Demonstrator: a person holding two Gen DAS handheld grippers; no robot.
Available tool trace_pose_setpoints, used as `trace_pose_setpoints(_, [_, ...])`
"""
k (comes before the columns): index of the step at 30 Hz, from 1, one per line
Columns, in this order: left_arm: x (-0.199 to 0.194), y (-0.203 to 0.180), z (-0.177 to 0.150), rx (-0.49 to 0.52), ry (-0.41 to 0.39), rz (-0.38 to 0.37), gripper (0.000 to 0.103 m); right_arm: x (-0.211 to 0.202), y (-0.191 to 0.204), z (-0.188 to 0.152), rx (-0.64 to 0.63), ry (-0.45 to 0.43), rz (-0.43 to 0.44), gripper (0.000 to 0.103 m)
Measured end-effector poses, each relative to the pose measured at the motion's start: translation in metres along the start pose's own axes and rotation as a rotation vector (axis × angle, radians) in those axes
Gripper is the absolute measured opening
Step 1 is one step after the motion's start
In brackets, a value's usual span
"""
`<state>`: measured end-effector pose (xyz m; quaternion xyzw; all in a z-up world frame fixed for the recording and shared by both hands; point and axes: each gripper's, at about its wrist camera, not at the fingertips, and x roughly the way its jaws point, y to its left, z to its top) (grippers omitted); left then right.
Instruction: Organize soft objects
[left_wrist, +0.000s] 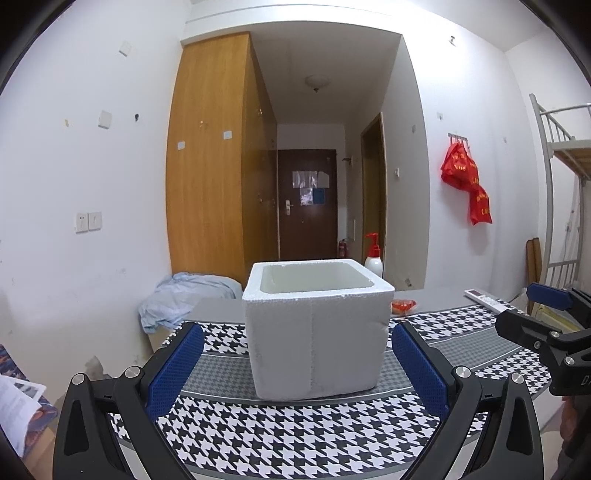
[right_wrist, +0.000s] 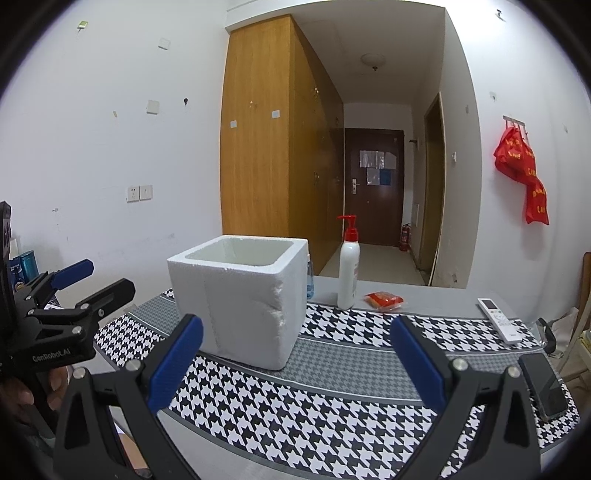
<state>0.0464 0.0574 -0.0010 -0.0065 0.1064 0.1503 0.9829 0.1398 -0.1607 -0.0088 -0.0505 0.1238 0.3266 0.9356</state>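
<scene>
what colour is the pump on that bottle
Red, on a white pump bottle; clearest in the right wrist view.

Both wrist views low, near, sharing foam box (left_wrist: 314, 328) (right_wrist: 240, 299).

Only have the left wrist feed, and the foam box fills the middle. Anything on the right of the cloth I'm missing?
Observer: Yes. A dark phone lies flat at the right edge of the houndstooth cloth, nearer than the white remote.
Operator: I only see a red pump top behind the box. Is the bottle standing?
Observer: The pump bottle stands upright on the bare table, right of the foam box and apart from it.
Operator: Is the box intact?
Observer: No. The box's near right vertical edge is chipped and crumbled.
</scene>
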Motion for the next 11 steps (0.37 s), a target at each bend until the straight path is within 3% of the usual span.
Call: trace_pose_setpoints(11, [0.0008,0.0006,-0.0005,-0.001,0.005,0.006,0.102,0.0015,0.0002,-0.0004,-0.003,0.009,0.002,0.102])
